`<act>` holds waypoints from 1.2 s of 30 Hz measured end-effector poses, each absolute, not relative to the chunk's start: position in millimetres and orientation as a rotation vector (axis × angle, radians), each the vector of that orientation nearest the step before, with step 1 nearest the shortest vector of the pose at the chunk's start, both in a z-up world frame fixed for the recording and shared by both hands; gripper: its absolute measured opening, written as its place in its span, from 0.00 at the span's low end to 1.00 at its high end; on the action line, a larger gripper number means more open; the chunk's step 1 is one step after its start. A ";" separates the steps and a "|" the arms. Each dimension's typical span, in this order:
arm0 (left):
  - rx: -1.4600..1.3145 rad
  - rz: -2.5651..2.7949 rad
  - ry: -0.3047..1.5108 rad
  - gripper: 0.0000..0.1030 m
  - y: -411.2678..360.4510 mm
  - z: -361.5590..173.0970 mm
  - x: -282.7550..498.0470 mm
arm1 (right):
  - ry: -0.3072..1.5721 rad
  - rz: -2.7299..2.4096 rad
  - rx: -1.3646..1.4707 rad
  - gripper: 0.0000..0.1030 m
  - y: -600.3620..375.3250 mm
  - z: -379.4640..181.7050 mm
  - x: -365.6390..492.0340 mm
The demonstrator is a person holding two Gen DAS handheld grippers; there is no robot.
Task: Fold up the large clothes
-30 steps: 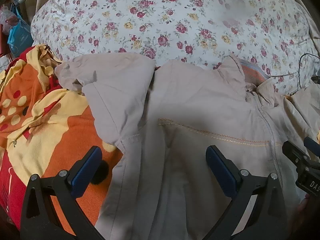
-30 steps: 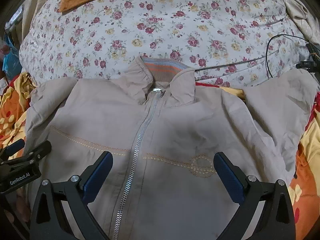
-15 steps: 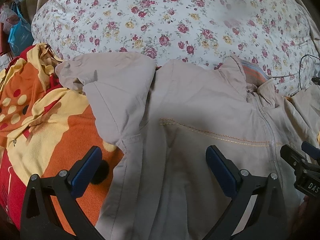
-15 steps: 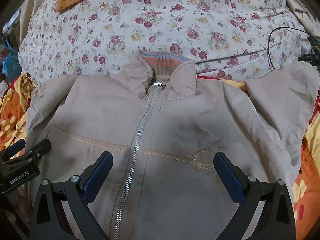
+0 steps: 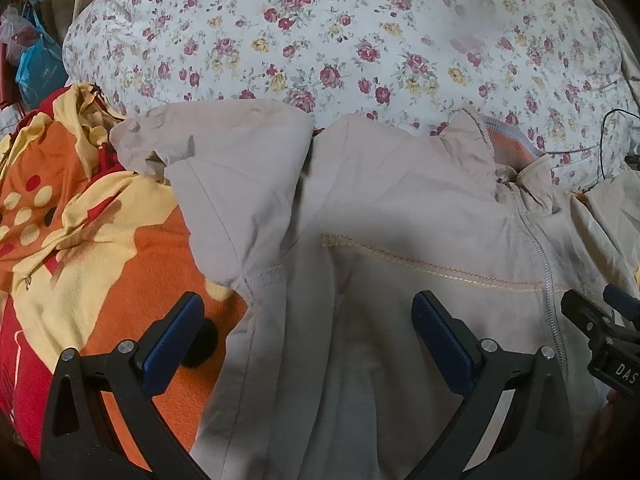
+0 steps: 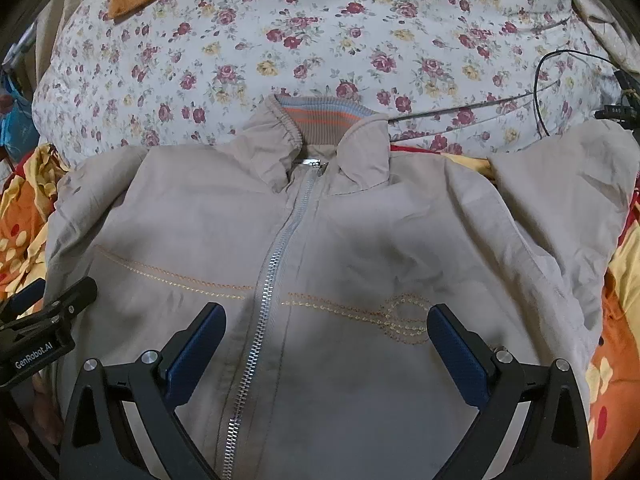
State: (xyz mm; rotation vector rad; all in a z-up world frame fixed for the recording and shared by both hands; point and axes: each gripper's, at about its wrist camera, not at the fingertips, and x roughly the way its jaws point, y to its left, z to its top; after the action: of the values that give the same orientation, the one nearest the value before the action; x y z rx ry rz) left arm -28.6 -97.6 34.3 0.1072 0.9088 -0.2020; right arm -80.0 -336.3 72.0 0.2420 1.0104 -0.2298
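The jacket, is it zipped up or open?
Zipped up. The zipper runs closed to the collar of the jacket.

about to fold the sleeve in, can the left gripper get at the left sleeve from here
Probably yes: the left gripper is open, and the sleeve lies uncovered on the blanket just ahead, nothing in between.

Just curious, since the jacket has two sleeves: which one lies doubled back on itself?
The sleeve on the left gripper's side: its end folds over in a bunch. The other sleeve lies spread flat.
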 end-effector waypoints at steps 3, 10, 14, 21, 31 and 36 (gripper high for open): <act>0.105 -0.202 0.907 1.00 -97.3 34.6 -28.5 | 1.008 -0.234 0.246 0.98 -337.2 71.5 -80.3; 0.104 -0.199 0.908 1.00 -96.7 34.3 -28.2 | 1.006 -0.238 0.235 0.98 -336.5 70.5 -80.8; 0.108 -0.202 0.909 1.00 -96.3 34.7 -28.2 | 1.010 -0.239 0.235 0.98 -336.3 69.0 -80.9; 0.069 -0.204 0.894 1.00 -90.3 43.7 -26.6 | 1.011 -0.232 0.232 0.98 -335.1 69.1 -79.8; 0.061 -0.191 0.909 1.00 -86.6 40.8 -24.3 | 1.004 -0.227 0.230 0.98 -333.8 69.1 -81.0; 0.070 -0.186 0.914 1.00 -86.9 38.8 -24.4 | 1.006 -0.224 0.225 0.98 -332.8 68.7 -80.9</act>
State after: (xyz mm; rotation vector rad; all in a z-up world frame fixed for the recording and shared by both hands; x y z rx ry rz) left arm -24.4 -86.9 38.8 0.0699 0.9136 -0.1864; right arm -80.9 -332.8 68.7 0.2252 1.0056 -0.2237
